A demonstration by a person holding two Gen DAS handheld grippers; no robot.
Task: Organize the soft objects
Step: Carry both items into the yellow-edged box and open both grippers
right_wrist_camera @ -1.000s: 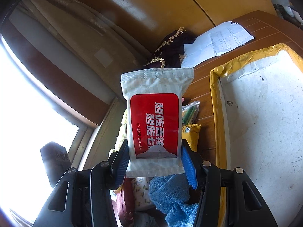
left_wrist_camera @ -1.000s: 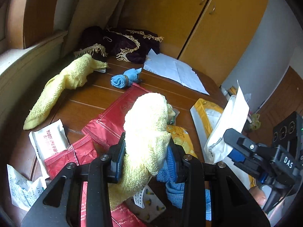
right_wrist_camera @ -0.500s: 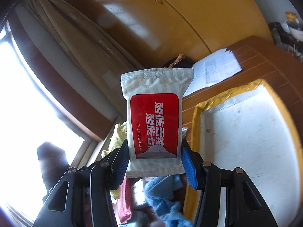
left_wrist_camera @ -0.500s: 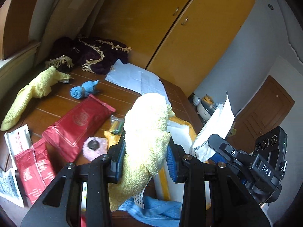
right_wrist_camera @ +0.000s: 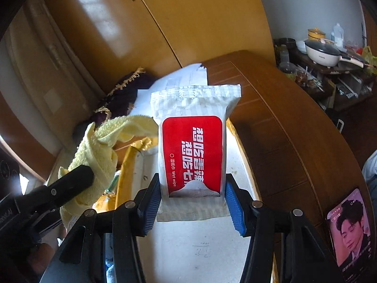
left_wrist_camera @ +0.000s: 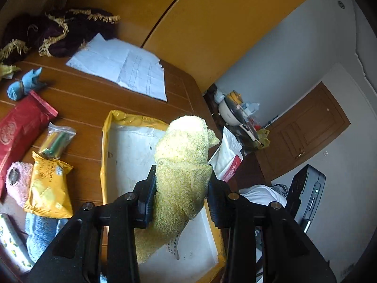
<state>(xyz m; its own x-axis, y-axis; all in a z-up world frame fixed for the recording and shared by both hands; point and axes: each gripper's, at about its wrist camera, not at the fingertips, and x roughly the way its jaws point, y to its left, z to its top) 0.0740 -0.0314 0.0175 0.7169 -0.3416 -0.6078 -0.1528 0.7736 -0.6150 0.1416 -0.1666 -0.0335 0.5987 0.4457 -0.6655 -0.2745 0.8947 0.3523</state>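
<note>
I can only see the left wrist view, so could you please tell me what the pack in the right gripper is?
Observer: The right gripper is shut on a wet wipe pack with a red label.
Operator: Thank you. Where is it relative to the box?
Observer: It hangs above the box, over the white floor.
Operator: Is anything near the table edge there?
Observer: Yes, a lit phone lies near the edge on the right.

Blue towel [left_wrist_camera: 40, 233] cut off; phone [right_wrist_camera: 348, 233] partly cropped.
</note>
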